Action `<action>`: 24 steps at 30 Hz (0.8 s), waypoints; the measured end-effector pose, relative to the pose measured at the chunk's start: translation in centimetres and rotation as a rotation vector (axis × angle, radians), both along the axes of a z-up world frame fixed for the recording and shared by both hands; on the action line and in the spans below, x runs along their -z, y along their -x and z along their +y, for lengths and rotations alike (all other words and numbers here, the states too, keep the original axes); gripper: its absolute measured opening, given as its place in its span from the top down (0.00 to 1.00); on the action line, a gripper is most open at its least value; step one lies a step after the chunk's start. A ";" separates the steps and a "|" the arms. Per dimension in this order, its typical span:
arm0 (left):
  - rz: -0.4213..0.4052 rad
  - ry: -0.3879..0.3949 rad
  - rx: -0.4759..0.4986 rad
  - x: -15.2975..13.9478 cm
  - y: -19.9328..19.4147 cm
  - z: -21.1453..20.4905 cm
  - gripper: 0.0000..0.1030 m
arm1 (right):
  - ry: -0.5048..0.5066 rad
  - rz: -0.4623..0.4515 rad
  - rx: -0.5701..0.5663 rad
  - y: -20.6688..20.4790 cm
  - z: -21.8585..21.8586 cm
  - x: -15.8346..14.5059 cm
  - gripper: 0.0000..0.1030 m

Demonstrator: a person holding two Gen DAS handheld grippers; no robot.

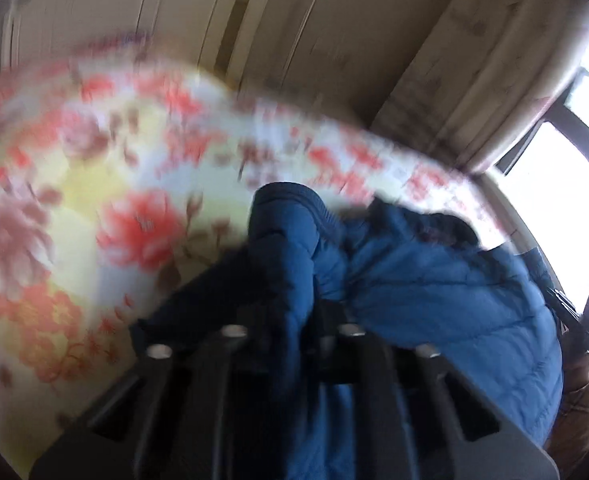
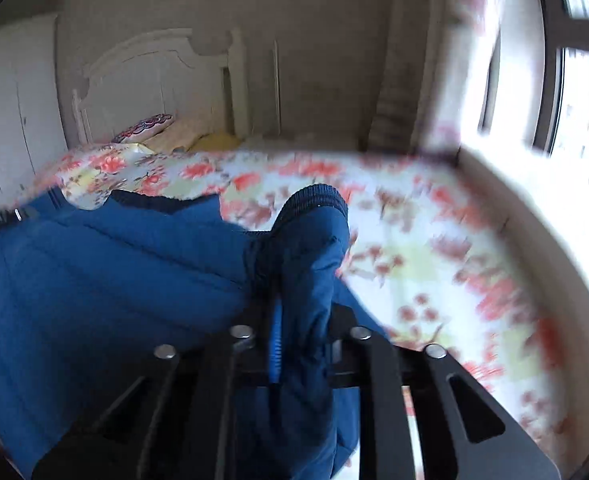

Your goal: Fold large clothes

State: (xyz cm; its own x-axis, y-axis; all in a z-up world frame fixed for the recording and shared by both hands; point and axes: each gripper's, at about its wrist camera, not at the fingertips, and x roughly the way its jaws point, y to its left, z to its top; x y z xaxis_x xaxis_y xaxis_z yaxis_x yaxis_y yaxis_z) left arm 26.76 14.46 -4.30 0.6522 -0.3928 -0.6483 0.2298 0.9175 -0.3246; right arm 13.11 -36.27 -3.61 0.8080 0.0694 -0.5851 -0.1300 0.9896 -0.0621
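Both pairs of fingers are closed tight on cloth: the left gripper pinches a bunched fold of the blue padded jacket near a dark ribbed cuff, and the right gripper clamps another part beside its zip. The jacket hangs between them over the near edge of the bed with its flowered sheet. Folding looks barely begun, with no neat fold visible, and no label or writing can be read.

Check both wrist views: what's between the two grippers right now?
The blue puffer jacket spans the gap. The left gripper and the right gripper each pinch one bunched end. Left wrist view shows it above the floral bedsheet.
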 end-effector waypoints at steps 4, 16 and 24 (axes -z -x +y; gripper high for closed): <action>-0.127 0.036 0.009 -4.7 2.8 0.1 0.94 | -0.002 -0.131 0.015 2.0 0.9 -5.4 0.90; 0.169 0.011 -0.109 2.6 -6.3 1.0 0.79 | -0.167 0.268 0.181 -9.5 -2.1 3.8 0.88; -0.026 -0.006 -0.249 -2.1 -2.2 2.8 0.43 | -0.091 0.149 0.172 -5.2 -0.5 -1.7 0.76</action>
